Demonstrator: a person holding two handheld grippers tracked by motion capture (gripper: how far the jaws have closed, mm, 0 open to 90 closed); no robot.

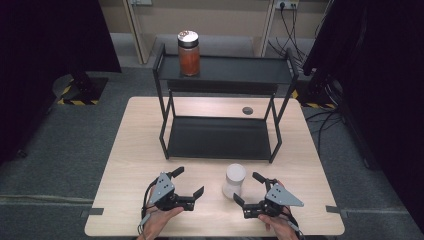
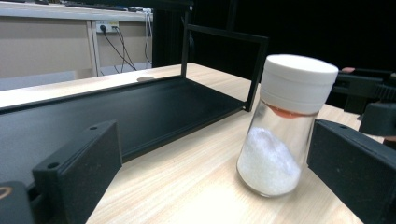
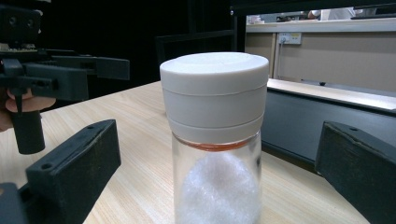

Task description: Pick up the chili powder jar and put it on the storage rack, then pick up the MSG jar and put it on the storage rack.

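A: Where was the white-lidded jar (image 1: 234,180) when you paused?

B: It stood upright on the wooden surface (image 1: 130,150), just in front of the black rack (image 1: 220,137), between your two claws. You could see white powder in its lower part through the glass.

A: And my right claw (image 1: 248,189)?

B: You had it spread wide, holding nothing. In the right gripper view the jar (image 3: 215,140) sat squarely between the two jaws, clear of both.

A: The left claw (image 1: 189,182)?

B: Also gaping and empty, just to the left of the jar and not touching it. In the left gripper view the jar (image 2: 285,125) appeared close to the right-hand jaw, with the rack's lower shelf (image 2: 116,112) stretching away behind.

A: Anything on the rack?

B: A second jar (image 1: 189,53) with reddish-orange contents stood on the top shelf (image 1: 240,70), toward its left end, well apart from your claws. The lower shelf was bare.

A: My hands?

B: Your left hand (image 1: 159,220) and your right hand (image 1: 280,226) came in from the near edge of the surface, each gripping its tool.
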